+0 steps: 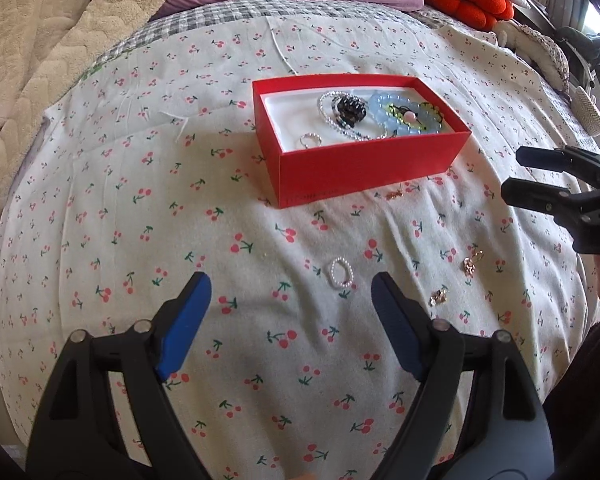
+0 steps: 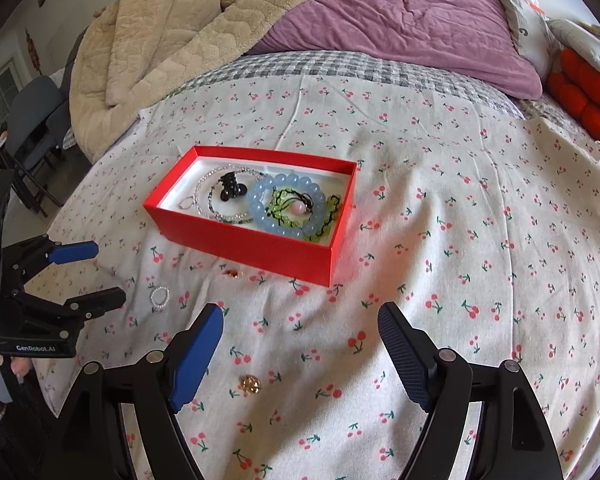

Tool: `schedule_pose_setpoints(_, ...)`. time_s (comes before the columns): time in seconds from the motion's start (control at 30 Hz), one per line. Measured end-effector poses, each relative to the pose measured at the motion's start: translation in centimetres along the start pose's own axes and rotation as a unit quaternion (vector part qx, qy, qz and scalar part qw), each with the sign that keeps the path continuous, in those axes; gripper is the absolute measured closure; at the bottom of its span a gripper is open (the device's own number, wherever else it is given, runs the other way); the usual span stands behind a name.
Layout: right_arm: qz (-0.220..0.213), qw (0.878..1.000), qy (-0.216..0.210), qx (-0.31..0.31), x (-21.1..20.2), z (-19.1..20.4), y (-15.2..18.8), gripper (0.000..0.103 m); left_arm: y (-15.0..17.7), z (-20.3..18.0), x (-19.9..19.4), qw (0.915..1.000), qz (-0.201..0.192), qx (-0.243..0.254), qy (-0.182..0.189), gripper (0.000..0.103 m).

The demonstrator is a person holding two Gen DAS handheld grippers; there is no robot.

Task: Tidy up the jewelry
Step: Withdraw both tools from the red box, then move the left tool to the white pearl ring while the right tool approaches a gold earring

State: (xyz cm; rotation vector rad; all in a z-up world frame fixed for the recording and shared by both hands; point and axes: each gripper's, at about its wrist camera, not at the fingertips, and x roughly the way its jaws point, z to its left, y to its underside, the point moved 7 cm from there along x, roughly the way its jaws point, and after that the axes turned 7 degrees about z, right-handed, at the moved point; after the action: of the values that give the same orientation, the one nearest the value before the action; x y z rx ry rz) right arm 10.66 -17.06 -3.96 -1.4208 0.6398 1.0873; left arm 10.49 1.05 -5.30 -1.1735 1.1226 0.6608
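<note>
Nearest the left wrist camera, the left hand-held gripper (image 1: 290, 290) hangs over the bed with its blue-padded fingers spread wide and nothing between them. Just beyond its fingertips, slightly right of centre, lies a small ring of white pearl-like beads (image 1: 342, 274) on the white cherry-print bedsheet (image 1: 140, 240). The right hand-held gripper (image 2: 300, 320) is likewise spread and empty, and a small round gold earring (image 2: 251, 383) rests on the sheet between its fingers, nearer the left one. In the left view two more small gold pieces (image 1: 469, 265) lie to the right of the bead ring, and another tiny gold piece (image 1: 394, 193) sits close to the near wall of the red rectangular cardboard box (image 1: 364, 168). That open box stands further back, holding a pale blue bead bracelet (image 2: 286, 210), a green-and-black corded bracelet (image 2: 296, 208), a black hair claw (image 2: 232, 190), strands of small clear beads (image 2: 216, 200) and a silver ring (image 1: 310, 140). At the far end are a beige quilted blanket (image 2: 172, 40) and a purple pillow (image 2: 400, 20).

The loose pieces are tiny and sit on soft, wrinkled cloth, so closing fingers would probably pinch up fabric with them, or press an earring into a fold. The bead ring may roll or squirt sideways if caught off-centre. A jolt against the light box could shift it or spill it.
</note>
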Motion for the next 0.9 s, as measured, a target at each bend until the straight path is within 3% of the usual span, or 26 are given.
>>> schedule_pose_setpoints(0.43, 0.023, 0.999, 0.008, -0.027, 1.6, 0.4, 4.2, 0.022, 2.4, -2.0, 1.5, 0.9992, 0.007, 0.039, 0.009, 0.021)
schedule_pose_setpoints(0.67, -0.013, 0.996, 0.007, -0.089, 1.7, 2.1, 4.8, 0.022, 1.9, -2.5, 1.4, 0.998, -0.028, 0.042, 0.039, 0.022)
schedule_pose_setpoints(0.9, -0.054, 0.988, -0.038, -0.137, 1.2, 4.6, 4.4, 0.023, 0.9, -3.8, 1.6, 0.9934, -0.051, 0.058, 0.085, 0.043)
